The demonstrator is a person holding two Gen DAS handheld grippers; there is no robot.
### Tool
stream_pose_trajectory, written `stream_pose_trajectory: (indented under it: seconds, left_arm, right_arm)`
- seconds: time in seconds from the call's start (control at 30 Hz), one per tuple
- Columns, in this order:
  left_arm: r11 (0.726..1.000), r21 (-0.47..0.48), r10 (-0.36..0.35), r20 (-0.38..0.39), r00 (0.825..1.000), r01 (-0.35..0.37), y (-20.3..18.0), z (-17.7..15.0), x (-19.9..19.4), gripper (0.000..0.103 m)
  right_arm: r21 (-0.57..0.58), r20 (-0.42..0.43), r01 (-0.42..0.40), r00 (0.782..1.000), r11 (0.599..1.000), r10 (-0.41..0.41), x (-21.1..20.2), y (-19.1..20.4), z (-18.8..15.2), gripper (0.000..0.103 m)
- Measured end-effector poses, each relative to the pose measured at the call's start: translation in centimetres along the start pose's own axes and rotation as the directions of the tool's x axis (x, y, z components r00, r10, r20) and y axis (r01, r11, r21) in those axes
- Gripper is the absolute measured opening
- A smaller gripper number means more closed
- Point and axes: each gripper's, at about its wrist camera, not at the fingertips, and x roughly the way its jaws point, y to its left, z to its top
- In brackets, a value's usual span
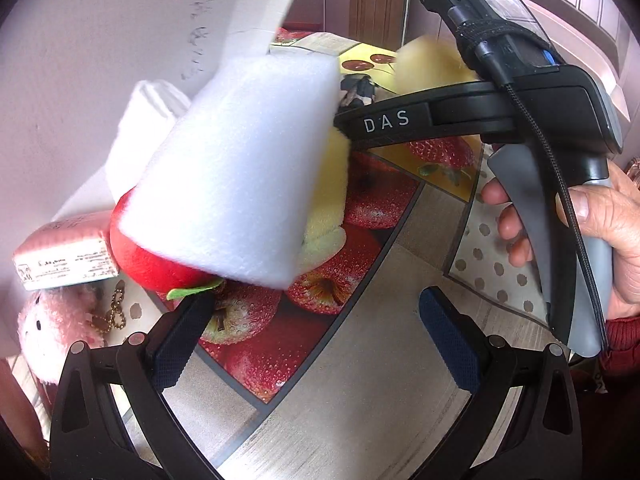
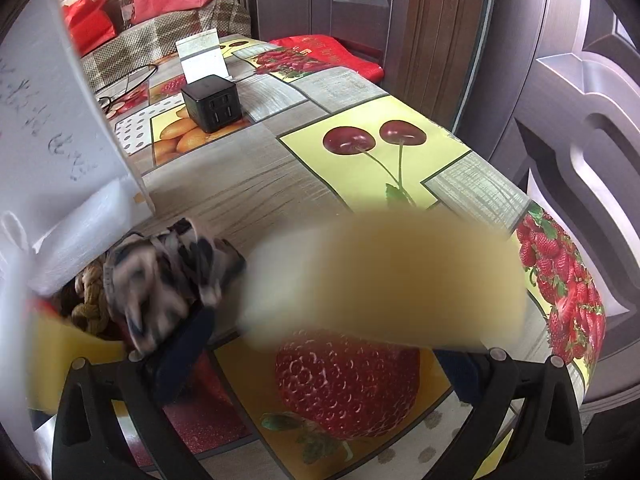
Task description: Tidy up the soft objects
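Observation:
A white foam block [image 1: 240,172] lies tilted on a heap of soft things: a red plush apple [image 1: 148,256] with a green leaf, a pale yellow plush [image 1: 328,200] and a folded white cloth [image 1: 148,120]. My left gripper [image 1: 316,320] is open and empty just in front of the heap. My right gripper [image 2: 324,344] shows in the left wrist view [image 1: 440,116], above the table right of the heap. A blurred yellow sponge [image 2: 384,280] sits between its fingers, which look wide apart. A patterned grey cloth [image 2: 168,272] and a brown knitted piece [image 2: 90,304] lie to its left.
A pink plush toy [image 1: 52,328] and a small pink box [image 1: 64,252] lie at the left. A black cube charger [image 2: 212,102] and a white card [image 2: 202,54] stand farther along the fruit-print tablecloth [image 2: 248,184]. A white board [image 2: 52,120] rises at the left. The table edge [image 2: 560,208] runs along the right.

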Motion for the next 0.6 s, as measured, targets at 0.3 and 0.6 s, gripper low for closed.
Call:
stream_pose_trajectory:
  seconds: [0.3,0.6]
  left_arm:
    - [1.0,0.0,0.0,0.0,1.0,0.0,-0.01,0.0,0.01,0.102]
    - [1.0,0.0,0.0,0.0,1.0,0.0,0.0,0.0,-0.01,0.102]
  right_arm:
    - [-0.001,0.0,0.001,1.0,1.0,-0.001,-0.05,0.3,-0.04,0.103]
    - [-0.001,-0.001,0.0,1.0,1.0,0.0,0.02,0.49,-0.09,0.103]
